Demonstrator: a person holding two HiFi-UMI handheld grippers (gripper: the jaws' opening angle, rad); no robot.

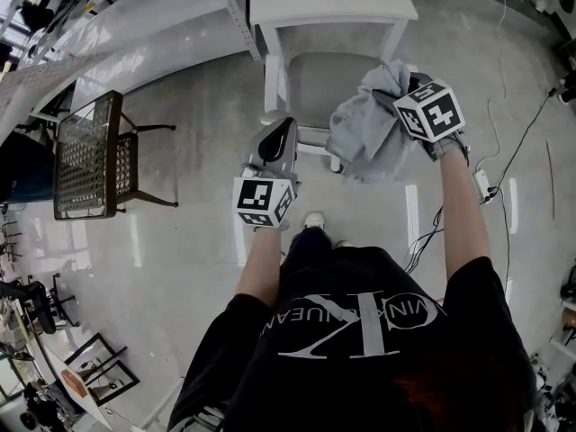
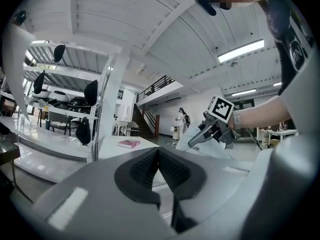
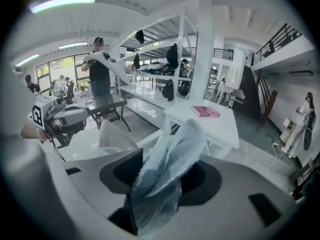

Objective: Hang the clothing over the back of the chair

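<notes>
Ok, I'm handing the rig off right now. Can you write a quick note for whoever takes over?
Left tool: shut and empty, held level near the white chair.
Right tool: jaws apart, with the grey clothing bunched between them; the pads do not look clamped on it.
Clothing: it hangs in a bundle at the right end of the chair's back. Whether it already rests on the back cannot be told.
Done: the clothing is at the chair.
Left: probably get it draped over the back, then draw the right tool clear.

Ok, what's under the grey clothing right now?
The grey clothing covers the right end of the white chair back; its seat and the rail's middle show. Contact underneath cannot be seen.
</notes>
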